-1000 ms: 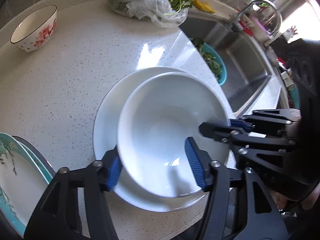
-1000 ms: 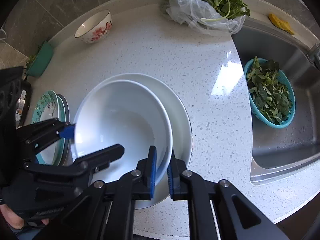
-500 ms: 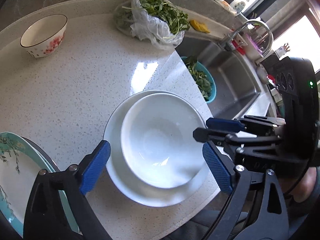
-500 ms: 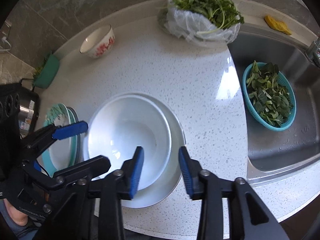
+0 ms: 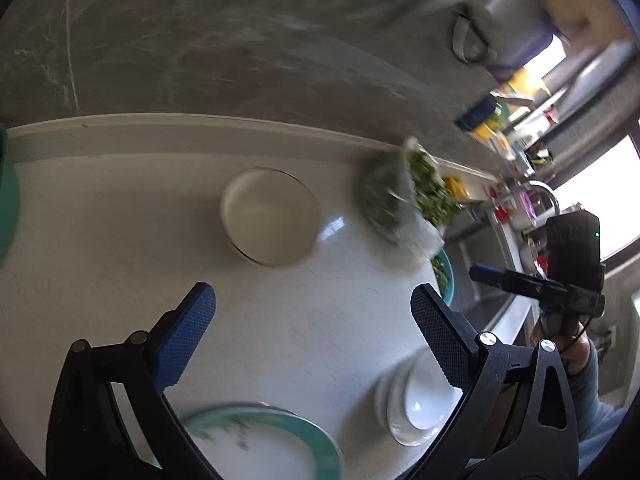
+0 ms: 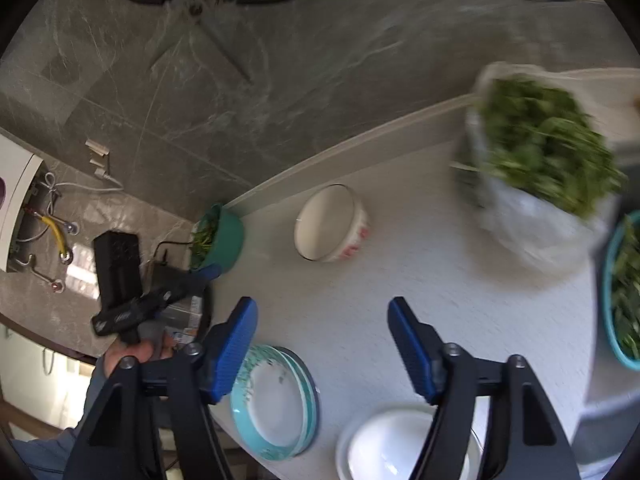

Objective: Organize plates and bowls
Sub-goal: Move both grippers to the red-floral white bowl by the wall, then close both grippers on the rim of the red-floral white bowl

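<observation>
Daylight came from a blown-out window (image 5: pixel 596 208) at the right of the left wrist view and left a small glare patch on the pale surface (image 5: pixel 332 228), while the stone wall (image 6: pixel 280 80) stayed dim. Both views were smeared by motion blur, worst on the bag of greens (image 6: pixel 536 176) and the floral bowl (image 5: pixel 270 218), with fisheye bending and black corners at the edges

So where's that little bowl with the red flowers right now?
The flowered bowl sits alone near the counter's back edge, between the green container on the left and the bag of greens.
</observation>
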The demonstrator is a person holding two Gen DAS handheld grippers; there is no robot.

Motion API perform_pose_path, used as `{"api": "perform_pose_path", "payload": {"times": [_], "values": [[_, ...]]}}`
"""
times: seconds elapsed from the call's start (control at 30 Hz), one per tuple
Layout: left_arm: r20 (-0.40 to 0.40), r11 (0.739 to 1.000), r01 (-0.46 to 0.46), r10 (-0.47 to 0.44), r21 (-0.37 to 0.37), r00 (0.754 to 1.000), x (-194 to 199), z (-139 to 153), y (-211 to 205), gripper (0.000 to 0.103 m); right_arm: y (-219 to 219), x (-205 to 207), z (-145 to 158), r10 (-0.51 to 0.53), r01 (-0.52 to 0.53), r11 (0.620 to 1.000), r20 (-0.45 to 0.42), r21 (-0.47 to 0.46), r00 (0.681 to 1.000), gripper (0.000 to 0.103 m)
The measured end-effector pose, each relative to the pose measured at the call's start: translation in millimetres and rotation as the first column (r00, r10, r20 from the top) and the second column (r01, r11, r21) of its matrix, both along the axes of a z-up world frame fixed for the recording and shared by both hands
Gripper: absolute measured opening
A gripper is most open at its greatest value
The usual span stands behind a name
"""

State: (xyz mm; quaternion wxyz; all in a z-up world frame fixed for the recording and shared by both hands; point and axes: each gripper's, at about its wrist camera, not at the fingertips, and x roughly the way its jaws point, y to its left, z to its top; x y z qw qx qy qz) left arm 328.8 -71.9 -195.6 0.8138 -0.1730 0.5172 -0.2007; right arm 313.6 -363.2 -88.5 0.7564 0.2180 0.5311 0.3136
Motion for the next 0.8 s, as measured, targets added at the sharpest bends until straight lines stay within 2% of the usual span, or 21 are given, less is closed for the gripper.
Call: {"api": "perform_pose_path", "payload": {"times": [0.13,0.2,0.27,0.5,0.6,0.73,0.77,0.8], "values": [[-0.104,0.998,-0.031,0.025,-0.049,0.994,61,-41,39,0.099,45,53,-26,0.028,-0.023,0.998,-0.080,0.051,0.996,0.074],[-0.130,0.996,-0.018,0.006,-0.088,0.992,84,-62,47,0.099,63,75,-47,0.007,-0.001,0.999,-0.131,0.049,0.991,0.074],[-0.142,0.996,-0.004,-0.009,-0.092,0.990,102,-84,51,0.099,79,89,-63,0.012,-0.007,0.999,-0.156,0.031,0.988,0.074],[-0.236,0.993,0.066,-0.088,-0.099,0.968,128,-136,49,0.097,109,119,-112,-0.004,0.005,1.000,-0.236,0.007,0.972,0.072],[-0.234,0.993,0.071,-0.092,-0.097,0.968,135,-146,47,0.096,113,128,-127,-0.004,0.006,1.000,-0.272,0.008,0.962,0.070],[-0.237,0.989,0.096,-0.120,-0.109,0.964,139,-152,46,0.062,119,133,-140,0.005,-0.001,1.000,-0.297,0.011,0.955,0.062],[-0.239,0.989,0.105,-0.127,-0.101,0.963,140,-154,44,0.057,119,131,-142,0.003,0.001,1.000,-0.303,0.012,0.953,0.061],[-0.245,0.989,0.115,-0.136,-0.097,0.960,140,-157,41,0.057,121,133,-146,-0.002,0.006,1.000,-0.309,0.012,0.951,0.060]]}}
